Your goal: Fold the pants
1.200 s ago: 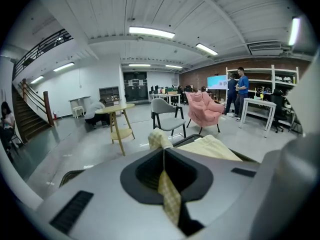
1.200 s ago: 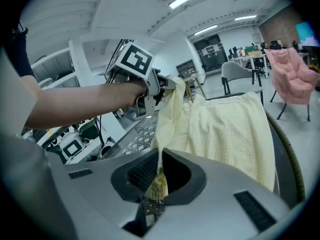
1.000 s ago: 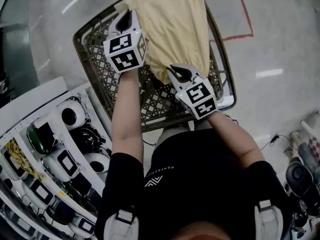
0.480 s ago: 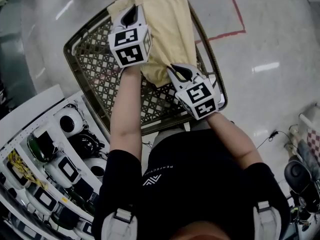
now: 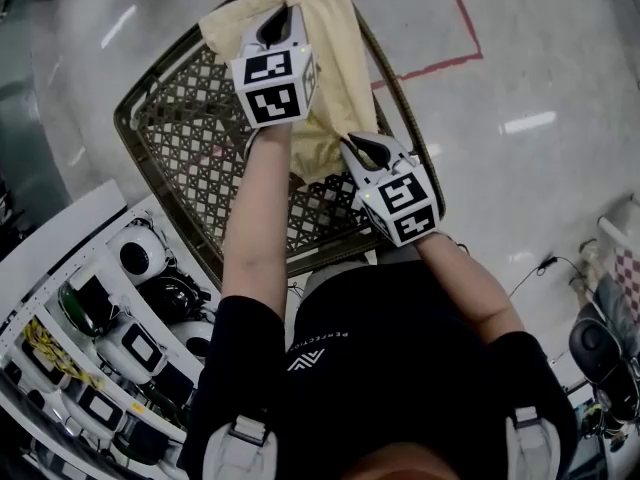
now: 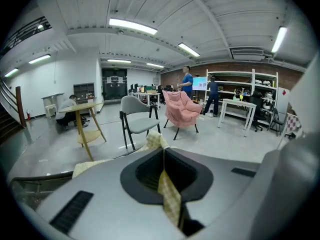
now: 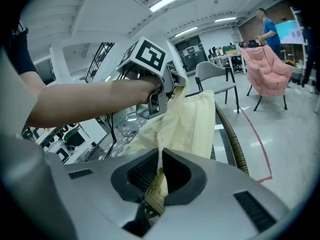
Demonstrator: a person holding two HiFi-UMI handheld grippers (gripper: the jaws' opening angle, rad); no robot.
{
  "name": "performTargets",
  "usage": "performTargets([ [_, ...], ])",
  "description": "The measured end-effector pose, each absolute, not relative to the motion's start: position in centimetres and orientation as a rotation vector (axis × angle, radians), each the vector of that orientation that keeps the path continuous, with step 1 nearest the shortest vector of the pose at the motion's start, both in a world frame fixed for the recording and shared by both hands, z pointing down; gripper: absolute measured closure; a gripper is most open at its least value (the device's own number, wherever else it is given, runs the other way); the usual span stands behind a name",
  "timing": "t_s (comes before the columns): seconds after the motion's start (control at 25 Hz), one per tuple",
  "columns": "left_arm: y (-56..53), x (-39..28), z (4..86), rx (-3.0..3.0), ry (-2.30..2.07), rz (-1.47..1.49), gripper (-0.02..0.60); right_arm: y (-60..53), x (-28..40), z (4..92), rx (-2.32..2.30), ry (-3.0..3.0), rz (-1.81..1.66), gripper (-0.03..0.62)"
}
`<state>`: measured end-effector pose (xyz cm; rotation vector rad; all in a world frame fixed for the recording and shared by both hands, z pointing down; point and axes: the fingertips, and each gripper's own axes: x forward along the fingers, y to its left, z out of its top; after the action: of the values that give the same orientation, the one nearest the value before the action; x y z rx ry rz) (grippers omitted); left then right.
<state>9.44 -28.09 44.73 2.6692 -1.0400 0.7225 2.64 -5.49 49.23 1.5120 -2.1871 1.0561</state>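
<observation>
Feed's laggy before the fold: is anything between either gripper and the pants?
Nothing visible. The left gripper and right gripper are each shut directly on the yellow pants, which hang over the wicker basket.

On your black shirt [image 5: 400,388] a small line of white print [image 5: 322,335] runs upside down beside a white emblem [image 5: 303,362]; it looks like "PERFECTION", though too small to be certain.

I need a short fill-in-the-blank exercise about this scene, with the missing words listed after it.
1. The left hand-held gripper and right hand-held gripper both grip pale ___ pants.
2. Beneath them is a lattice basket, dark ___ in colour.
3. In the left gripper view, the armchair is ___.
Missing words: yellow, brown, pink.
</observation>
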Motion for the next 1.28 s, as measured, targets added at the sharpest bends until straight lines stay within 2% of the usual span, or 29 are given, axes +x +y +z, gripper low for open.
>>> performTargets([
  [1.28, -27.7, 15.1, 49.0, 2.697, -0.913, 0.775, 0.565, -3.5, 6.0, 52.3, 1.577, -2.07, 1.105, 0.546],
])
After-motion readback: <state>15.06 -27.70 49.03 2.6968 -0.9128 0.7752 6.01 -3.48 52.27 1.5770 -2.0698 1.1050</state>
